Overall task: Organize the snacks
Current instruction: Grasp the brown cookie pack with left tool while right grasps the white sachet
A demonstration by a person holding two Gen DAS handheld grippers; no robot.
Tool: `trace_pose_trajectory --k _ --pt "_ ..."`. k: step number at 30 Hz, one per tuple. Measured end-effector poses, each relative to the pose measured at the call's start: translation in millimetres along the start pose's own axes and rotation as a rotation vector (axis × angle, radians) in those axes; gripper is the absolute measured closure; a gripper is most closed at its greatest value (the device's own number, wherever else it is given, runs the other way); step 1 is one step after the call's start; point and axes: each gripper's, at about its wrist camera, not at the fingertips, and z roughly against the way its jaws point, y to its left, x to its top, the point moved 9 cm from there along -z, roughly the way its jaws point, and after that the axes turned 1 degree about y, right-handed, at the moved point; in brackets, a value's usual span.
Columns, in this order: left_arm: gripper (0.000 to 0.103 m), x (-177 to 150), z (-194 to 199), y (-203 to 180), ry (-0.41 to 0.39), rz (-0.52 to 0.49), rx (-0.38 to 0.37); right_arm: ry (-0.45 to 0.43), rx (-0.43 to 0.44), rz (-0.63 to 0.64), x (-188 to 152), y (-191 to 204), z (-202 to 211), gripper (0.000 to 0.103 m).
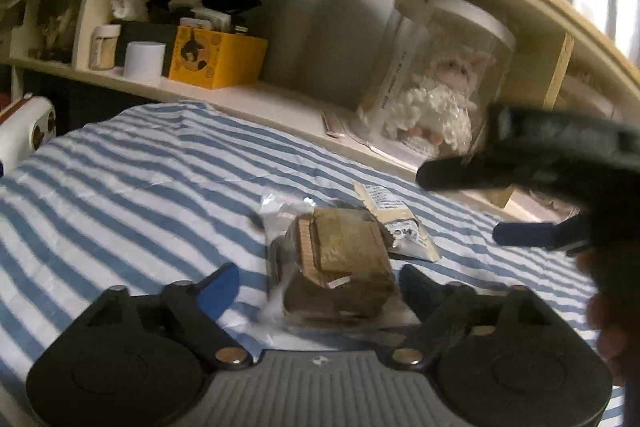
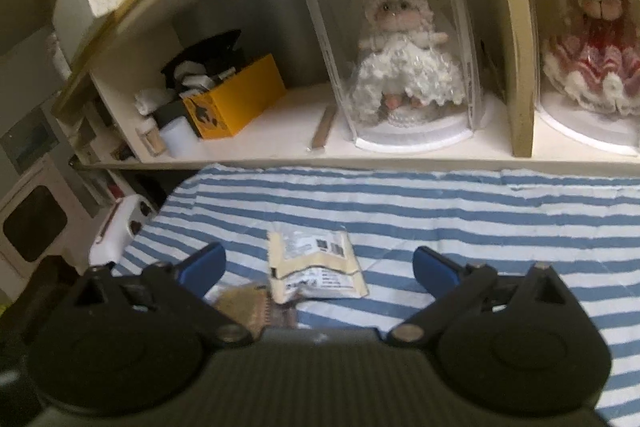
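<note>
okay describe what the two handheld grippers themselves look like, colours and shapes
Both match: the left gripper and right gripper have a ribbed grey body, two round black housings, black linkage arms with silver pivot bolts, and blue-padded fingers. No cables, markings or sleeves show.

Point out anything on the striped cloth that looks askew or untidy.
The two snacks lie in a loose heap: the clear-wrapped brown snack overlaps a corner of the cream packet, both skewed to the stripes. Nothing looks spilled or torn.
</note>
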Motion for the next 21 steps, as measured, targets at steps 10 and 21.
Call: trace_pose_trajectory --k 10,21 --pt "0.028 -1.0 6.6 13.7 -0.01 0.07 -0.096 0.031 -0.031 0.099 -6.1 22.7 -46.4 0.007" --pt "0.028 -0.1 7.0 14.1 -0.003 0.067 -0.108 0.063 -0.079 0.057 -11.6 11.5 -62.3 0.046"
